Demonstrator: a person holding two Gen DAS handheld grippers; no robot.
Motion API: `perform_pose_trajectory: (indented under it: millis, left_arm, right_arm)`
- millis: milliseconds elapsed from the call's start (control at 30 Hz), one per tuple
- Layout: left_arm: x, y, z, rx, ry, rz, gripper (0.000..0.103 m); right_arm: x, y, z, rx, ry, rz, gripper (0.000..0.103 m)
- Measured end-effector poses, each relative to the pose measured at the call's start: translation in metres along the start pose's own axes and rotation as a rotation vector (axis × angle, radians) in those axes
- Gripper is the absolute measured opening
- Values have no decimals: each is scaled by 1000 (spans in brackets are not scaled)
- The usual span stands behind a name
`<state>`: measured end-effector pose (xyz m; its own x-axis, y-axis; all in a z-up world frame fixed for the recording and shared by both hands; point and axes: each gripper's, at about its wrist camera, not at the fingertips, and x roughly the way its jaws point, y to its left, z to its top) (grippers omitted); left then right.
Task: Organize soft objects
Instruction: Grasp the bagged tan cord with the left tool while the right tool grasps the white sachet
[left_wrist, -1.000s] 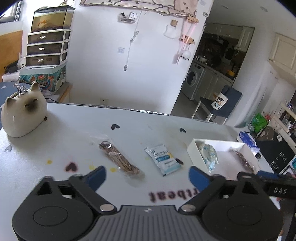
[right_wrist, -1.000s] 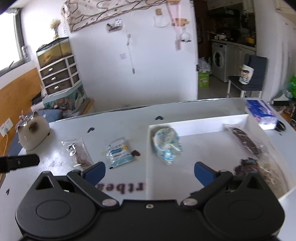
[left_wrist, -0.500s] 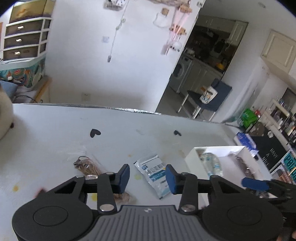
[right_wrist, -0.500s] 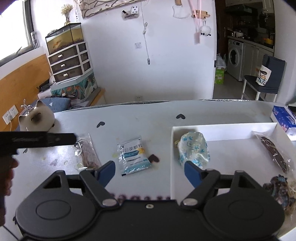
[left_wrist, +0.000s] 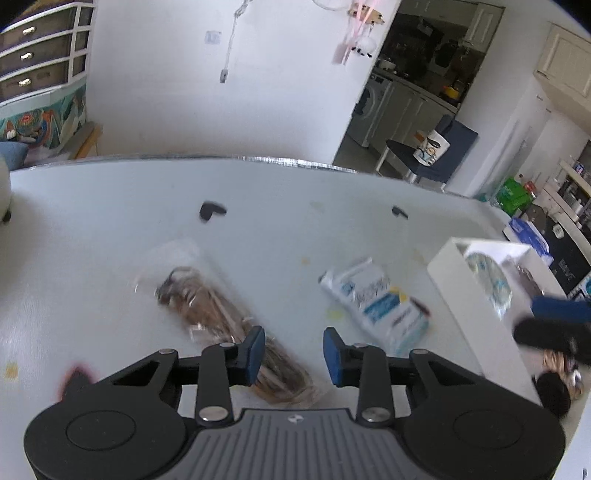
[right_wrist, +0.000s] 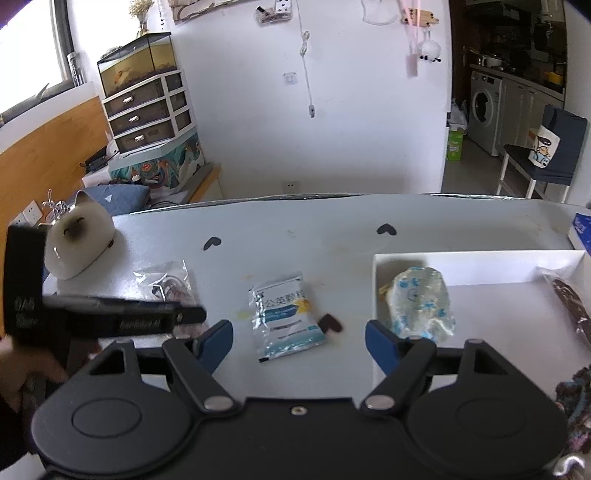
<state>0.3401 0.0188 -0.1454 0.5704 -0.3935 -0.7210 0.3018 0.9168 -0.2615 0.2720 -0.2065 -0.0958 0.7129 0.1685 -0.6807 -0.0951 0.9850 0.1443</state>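
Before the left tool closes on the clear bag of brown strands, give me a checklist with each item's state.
1. Left tool over the clear bag: ok, the bag's near end lies between the fingers, though whether they are low enough to grip it, cannot tell.
2. Left jaws: have just been closing and are partly closed; pads not pressing the bag, ok.
3. Bag apart from the blue-and-white sachet: ok, bare table between them.
4. Right tool empty and open: ok, its jaws have just been narrowing above the sachet.
5. White tray has room: ok, bare floor beside the blue-patterned pouch.
6. Sharpness of left view: not ok, blurred.
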Motion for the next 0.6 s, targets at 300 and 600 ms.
perform_pose_trajectory:
  millis: [300, 600]
  left_arm:
    - [-33, 29, -22, 19, 10, 7, 36]
    - [-62, 36, -16, -28, -76, 51, 48]
  right_arm:
    - [23, 19, 6, -45, 23, 43, 79]
    - [66, 24, 13, -147, 72, 14, 79]
